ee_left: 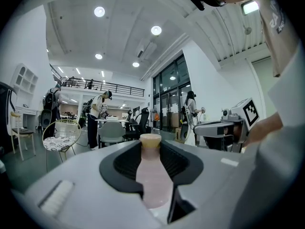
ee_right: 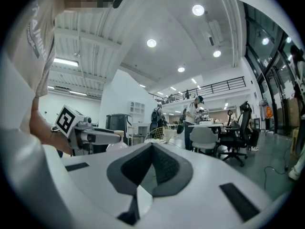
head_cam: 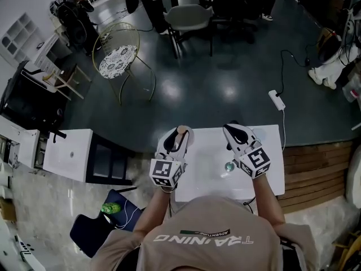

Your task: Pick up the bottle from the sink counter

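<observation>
A pale pink bottle [ee_left: 153, 175] with a tan cap [ee_left: 150, 140] stands upright between the dark pads of my left gripper [ee_left: 151, 151], which is shut on it. In the head view the cap [head_cam: 182, 130] shows at the tip of the left gripper [head_cam: 180, 133], held over the left end of the white sink counter [head_cam: 210, 176]. My right gripper [head_cam: 233, 129] hovers over the counter's right part, jaws shut with nothing between them [ee_right: 152, 151]. The right gripper view shows the left gripper [ee_right: 93, 136] off to the left with the bottle [ee_right: 116, 147] in it.
A drain [head_cam: 229, 166] sits in the sink basin under the right gripper. Beyond the counter lie dark floor, a wire chair with a patterned seat [head_cam: 118, 60], a grey chair [head_cam: 187, 17] and a power strip [head_cam: 276, 99]. A white cabinet [head_cam: 67, 154] stands to the left.
</observation>
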The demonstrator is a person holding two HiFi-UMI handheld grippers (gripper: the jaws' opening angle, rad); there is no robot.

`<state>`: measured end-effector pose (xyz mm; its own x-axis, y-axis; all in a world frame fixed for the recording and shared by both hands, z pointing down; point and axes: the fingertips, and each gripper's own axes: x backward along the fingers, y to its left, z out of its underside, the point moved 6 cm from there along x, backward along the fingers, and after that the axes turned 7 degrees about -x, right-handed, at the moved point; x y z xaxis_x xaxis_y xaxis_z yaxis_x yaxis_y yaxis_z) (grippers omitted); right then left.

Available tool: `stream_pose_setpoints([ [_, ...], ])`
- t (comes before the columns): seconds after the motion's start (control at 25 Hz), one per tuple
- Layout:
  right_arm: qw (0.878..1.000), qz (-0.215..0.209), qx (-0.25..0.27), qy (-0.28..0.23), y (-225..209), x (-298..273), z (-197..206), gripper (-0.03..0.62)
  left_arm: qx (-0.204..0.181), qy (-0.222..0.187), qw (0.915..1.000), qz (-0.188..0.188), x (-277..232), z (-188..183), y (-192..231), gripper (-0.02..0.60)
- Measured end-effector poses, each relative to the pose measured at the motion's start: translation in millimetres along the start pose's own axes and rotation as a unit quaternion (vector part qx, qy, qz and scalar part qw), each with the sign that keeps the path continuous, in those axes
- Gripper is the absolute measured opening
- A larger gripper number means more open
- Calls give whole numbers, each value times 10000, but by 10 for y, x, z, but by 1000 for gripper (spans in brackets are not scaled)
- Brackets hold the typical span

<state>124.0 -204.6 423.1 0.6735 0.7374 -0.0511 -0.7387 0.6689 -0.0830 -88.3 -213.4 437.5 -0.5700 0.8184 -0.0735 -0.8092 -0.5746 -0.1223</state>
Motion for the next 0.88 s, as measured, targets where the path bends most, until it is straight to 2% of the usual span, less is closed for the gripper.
stream_pose_setpoints([
  [0.48,9997,-22,-234,70,-14,-29,138,6,-24,-14,10000,-67,-46,-43,72,127],
  [0.88,9997,-176,-135,104,43,-110,143,6,-46,45,9999,-149,54,16,158,127],
])
